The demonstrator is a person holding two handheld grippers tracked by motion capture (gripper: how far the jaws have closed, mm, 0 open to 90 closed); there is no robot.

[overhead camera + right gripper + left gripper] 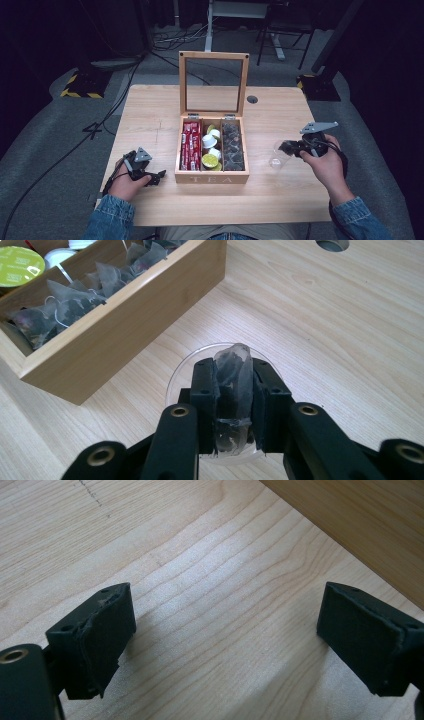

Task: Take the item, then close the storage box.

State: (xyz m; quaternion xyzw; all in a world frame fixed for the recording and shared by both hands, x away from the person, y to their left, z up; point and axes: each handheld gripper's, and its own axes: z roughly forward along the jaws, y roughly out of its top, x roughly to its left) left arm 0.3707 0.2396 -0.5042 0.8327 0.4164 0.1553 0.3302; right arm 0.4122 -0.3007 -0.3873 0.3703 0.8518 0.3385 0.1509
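- My right gripper has its jaws clamped on a pyramid tea bag; the bag stands pinched between the two pads, its tip poking up above them.
- In the right gripper view that tea bag sits directly over a clear plastic cup, whose round rim shows around the jaws. I cannot tell whether the bag touches the cup.
- From the high view, the right gripper and the cup lie just to the right of the wooden tea box, near its front right corner.
- The tea box stands open at the middle of the table, its glass-paned lid upright at the back.
- Inside the box: red packets in the left compartment, capsules with white and green lids in the middle one, dark pyramid tea bags in the right one.
- My left gripper rests just left of the box's front left corner. In the left gripper view its jaws stand wide apart over bare wood, grasping nothing.
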